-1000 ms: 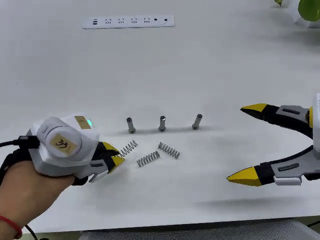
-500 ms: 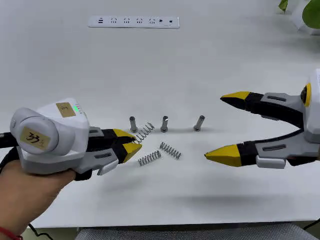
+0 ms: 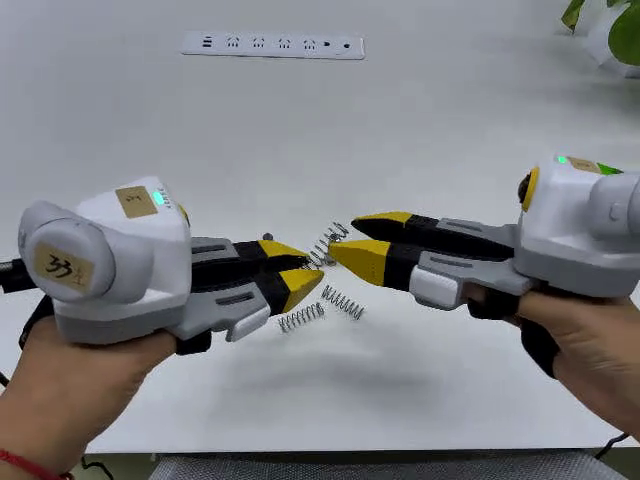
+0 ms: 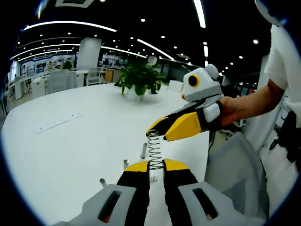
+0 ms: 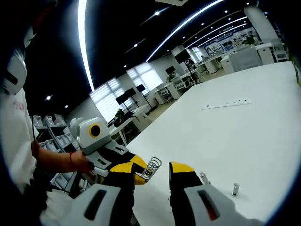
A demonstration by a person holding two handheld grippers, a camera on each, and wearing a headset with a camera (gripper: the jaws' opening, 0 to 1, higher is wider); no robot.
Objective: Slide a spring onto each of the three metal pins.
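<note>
Steel spring [image 3: 328, 243] lifted off table — left tongs [image 3: 314, 266] clamped on it | right tongs [image 3: 341, 236] narrowed, slightly apart

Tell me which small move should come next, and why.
Probably close the right gripper gently on the free end of the spring. The left gripper holds its other end in the air, and the right jaws stand slightly open around that free end, so a second grip would steady it.

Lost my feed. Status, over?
Left gripper shut on spring, raised. Right gripper open at its free end. Two springs on table; pins bare.
</note>
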